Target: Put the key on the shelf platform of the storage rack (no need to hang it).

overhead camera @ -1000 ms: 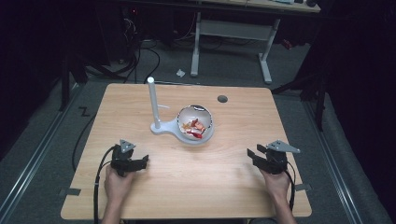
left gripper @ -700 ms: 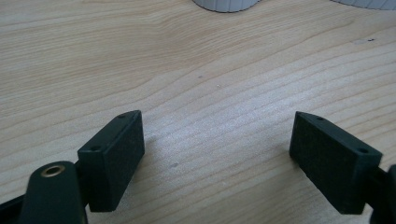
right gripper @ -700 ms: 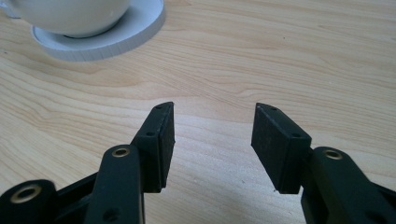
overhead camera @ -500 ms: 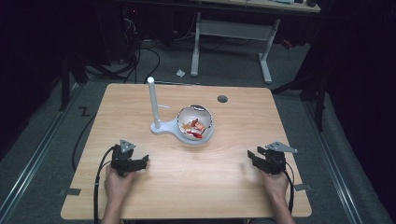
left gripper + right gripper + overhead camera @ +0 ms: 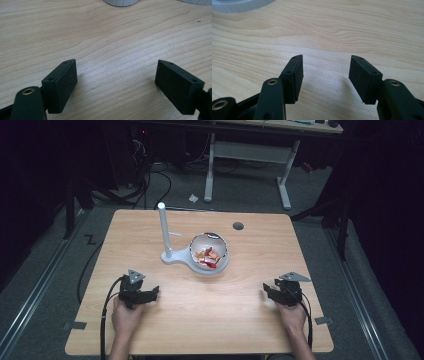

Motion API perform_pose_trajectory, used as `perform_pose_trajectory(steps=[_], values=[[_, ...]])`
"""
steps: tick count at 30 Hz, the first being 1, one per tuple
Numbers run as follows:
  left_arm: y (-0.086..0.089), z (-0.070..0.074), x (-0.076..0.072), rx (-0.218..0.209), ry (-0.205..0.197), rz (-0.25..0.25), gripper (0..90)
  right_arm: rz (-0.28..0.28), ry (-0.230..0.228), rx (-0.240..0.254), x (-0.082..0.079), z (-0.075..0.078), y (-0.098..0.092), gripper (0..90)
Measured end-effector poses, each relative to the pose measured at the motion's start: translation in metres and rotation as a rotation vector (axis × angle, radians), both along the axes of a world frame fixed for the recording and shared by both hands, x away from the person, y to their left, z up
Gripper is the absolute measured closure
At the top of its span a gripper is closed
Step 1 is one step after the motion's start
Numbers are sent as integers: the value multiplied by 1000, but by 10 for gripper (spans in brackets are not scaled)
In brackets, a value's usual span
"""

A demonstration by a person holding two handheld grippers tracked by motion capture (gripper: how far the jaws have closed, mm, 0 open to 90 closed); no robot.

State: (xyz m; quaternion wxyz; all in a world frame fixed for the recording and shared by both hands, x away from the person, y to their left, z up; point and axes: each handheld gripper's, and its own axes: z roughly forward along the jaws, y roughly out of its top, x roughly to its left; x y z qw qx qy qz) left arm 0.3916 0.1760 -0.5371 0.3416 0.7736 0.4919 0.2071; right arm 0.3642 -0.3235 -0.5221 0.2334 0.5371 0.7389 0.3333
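Note:
A white bowl (image 5: pixel 209 253) with red and orange pieces inside stands on a white base that carries an upright white post (image 5: pixel 163 230), near the middle of the wooden table (image 5: pixel 210 305). My left gripper (image 5: pixel 150 295) rests low on the table at the front left, open, with bare wood between its jaws (image 5: pixel 116 72). At the front right, my right gripper (image 5: pixel 266 292) is also open over bare wood (image 5: pixel 325 67). Both point toward the table's middle. The base's pale rim (image 5: pixel 121 2) shows at the top of the left gripper view.
A round cable hole (image 5: pixel 238 226) lies in the table's far right part. A person's hands (image 5: pixel 125 317) hold the grippers from the near edge. Cables (image 5: pixel 102 320) trail off the front. Beyond the table stands a desk frame (image 5: pixel 247 155) on grey floor.
The right gripper has dropped a little toward the table and shifted slightly nearer the front edge. The left gripper and the bowl have stayed put.

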Motion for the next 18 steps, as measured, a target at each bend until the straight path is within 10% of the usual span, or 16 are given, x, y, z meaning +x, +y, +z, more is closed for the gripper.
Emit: perform_pose_trajectory(steps=[18], values=[[0, 0, 0, 1, 1, 2, 184, 11, 10, -38, 6, -8, 7, 405]])
